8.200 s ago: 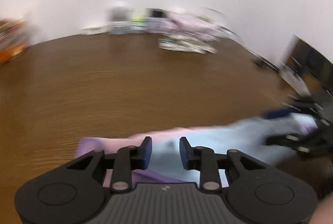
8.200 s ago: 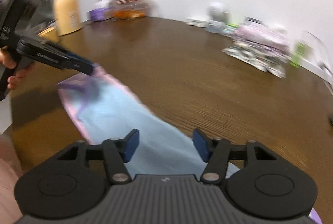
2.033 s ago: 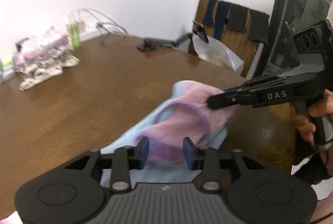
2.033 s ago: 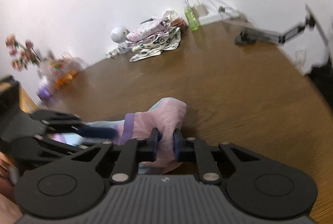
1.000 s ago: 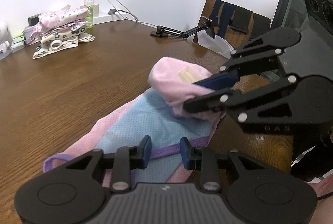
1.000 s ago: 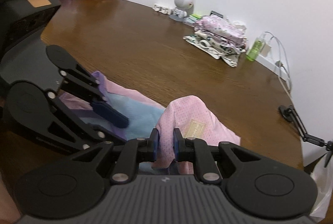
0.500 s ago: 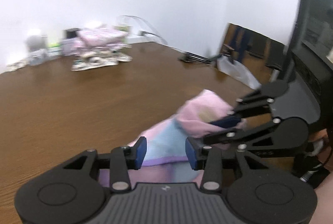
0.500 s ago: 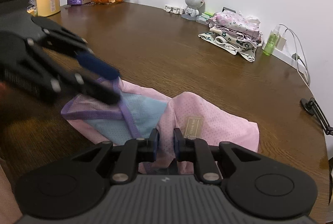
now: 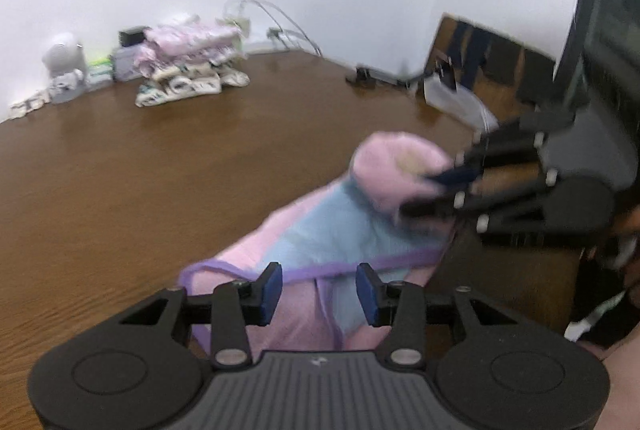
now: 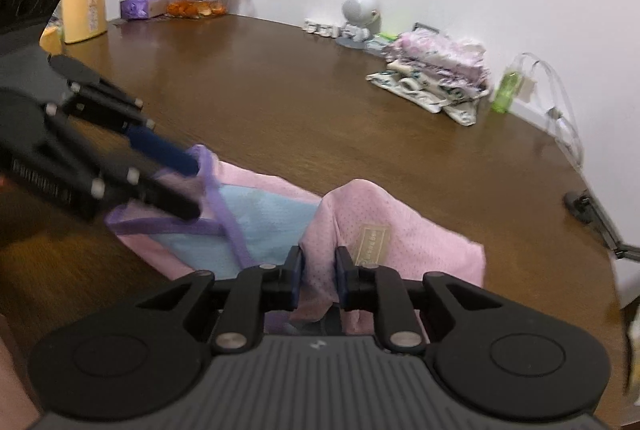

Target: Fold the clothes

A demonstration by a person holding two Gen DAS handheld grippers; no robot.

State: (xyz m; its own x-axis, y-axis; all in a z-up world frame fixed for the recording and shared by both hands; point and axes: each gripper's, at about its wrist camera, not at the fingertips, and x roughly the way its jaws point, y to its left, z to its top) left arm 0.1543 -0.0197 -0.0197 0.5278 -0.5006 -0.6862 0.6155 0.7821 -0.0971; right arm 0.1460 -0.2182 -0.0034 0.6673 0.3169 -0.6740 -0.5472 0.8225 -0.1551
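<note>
Left wrist view: my left tool (image 9: 319, 288) sits at the lower centre with its fingers spread, gripping nothing, over the purple-trimmed edge of the pink and blue garment (image 9: 332, 230). The garment lies on the brown worktop (image 9: 120, 166). At centre right, my right tool (image 9: 448, 178) pinches a raised pink fold.

Right wrist view: the right tool (image 10: 318, 276), lower centre, is pressed together on the pink fabric (image 10: 384, 230). A stack of folded clothes (image 10: 436, 70) rests at upper right.
</note>
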